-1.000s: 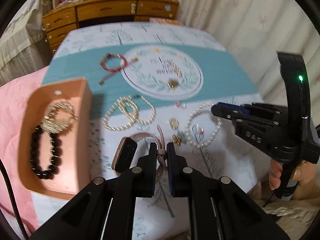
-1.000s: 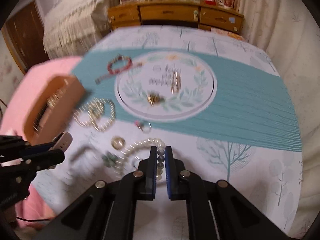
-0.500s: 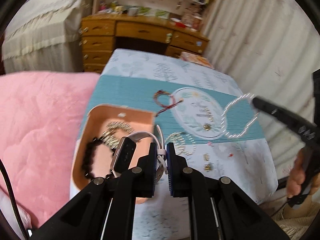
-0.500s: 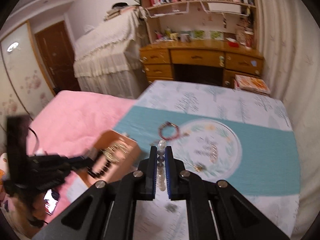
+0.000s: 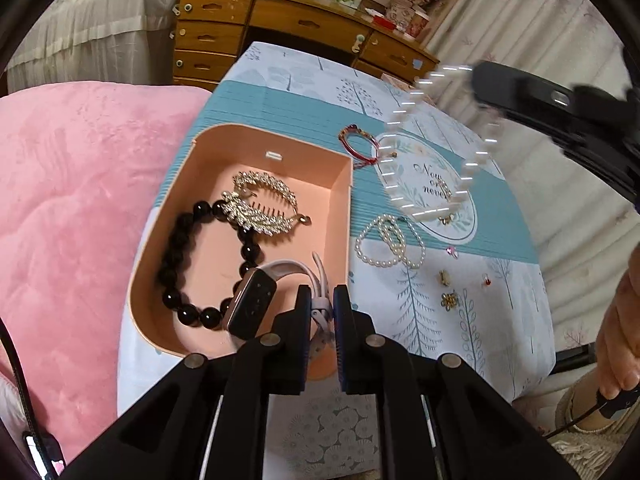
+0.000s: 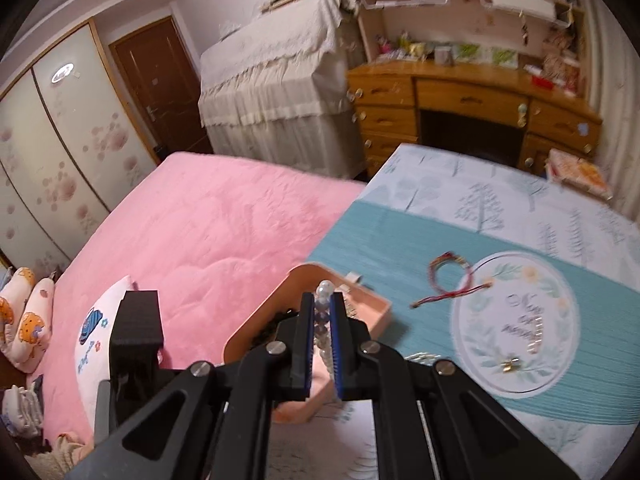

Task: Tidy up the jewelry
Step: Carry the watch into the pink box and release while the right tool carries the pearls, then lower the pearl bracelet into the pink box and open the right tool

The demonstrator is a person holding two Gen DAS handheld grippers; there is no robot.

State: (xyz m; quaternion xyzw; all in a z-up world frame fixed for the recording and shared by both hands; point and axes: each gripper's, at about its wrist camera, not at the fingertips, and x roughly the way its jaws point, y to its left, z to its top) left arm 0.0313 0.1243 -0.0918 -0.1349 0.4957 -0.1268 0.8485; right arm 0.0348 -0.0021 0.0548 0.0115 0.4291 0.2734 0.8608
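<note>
My left gripper (image 5: 321, 304) is shut on the pink strap of a smartwatch (image 5: 256, 305) and holds it over the front right corner of the peach jewelry box (image 5: 340, 208). In the box lie a black bead bracelet (image 5: 176, 256) and a sparkly leaf hair comb (image 5: 260, 204). My right gripper (image 6: 320, 312) is shut on a pearl bracelet (image 6: 323, 292), which hangs in the air, blurred, in the left wrist view (image 5: 432, 144). The right gripper (image 5: 560, 108) is above the table, right of the box.
On the tree-print tablecloth (image 5: 420, 320) lie a red cord bracelet (image 5: 358, 146), a looped pearl strand (image 5: 390, 242), small earrings and charms (image 5: 448, 292), and gold pieces on the round emblem (image 6: 516, 320). A pink bed (image 6: 192, 232) lies left; a wooden desk (image 6: 460, 100) stands behind.
Both grippers lifted their pieces off the table and swung left. The watch now hangs over the box, and the pearl bracelet has come up high toward the box.
</note>
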